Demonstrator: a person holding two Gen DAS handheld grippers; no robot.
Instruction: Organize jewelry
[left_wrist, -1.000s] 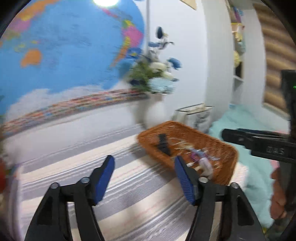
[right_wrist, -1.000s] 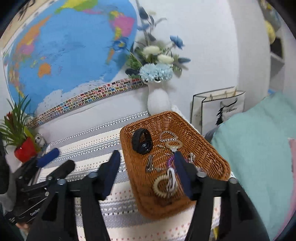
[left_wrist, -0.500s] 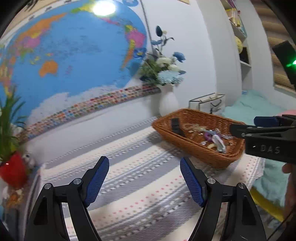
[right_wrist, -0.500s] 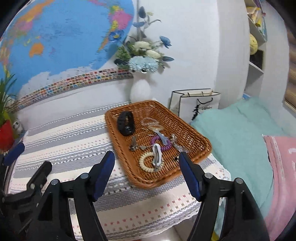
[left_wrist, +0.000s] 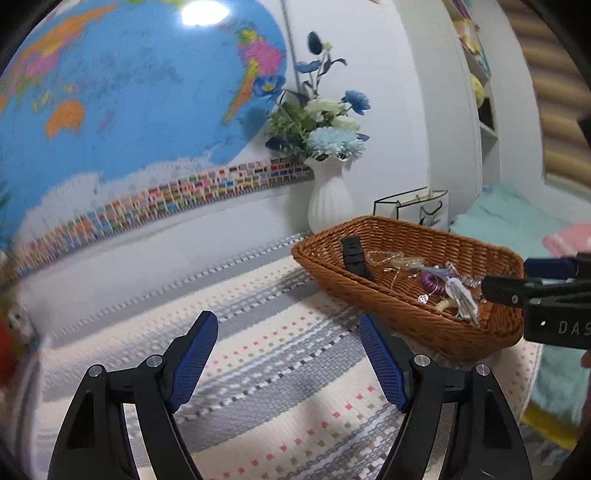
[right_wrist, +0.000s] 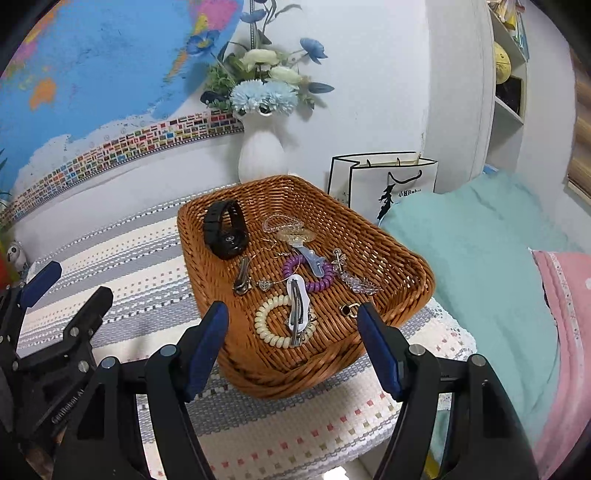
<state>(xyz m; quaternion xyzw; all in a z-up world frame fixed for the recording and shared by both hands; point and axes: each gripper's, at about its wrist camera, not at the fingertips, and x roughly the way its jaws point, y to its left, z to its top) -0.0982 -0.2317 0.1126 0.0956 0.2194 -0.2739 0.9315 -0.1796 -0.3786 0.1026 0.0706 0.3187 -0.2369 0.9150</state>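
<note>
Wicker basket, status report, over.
Both tongs open, empty. Right tongs above wicker basket; left tongs over striped cloth. Jewelry inside, untouched. Nothing blocking.

The left gripper (left_wrist: 286, 349) is held level and low, its blue-padded jaws spread wide with nothing between them. The right gripper (right_wrist: 291, 334) tilts downward, its jaws equally wide apart and empty, just beside the left.

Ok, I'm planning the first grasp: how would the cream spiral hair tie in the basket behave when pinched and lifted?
The cream spiral hair tie looks like soft coiled plastic, so it would probably stretch and flex. The white hair clip lies across it and may slide off. It seems light.
</note>
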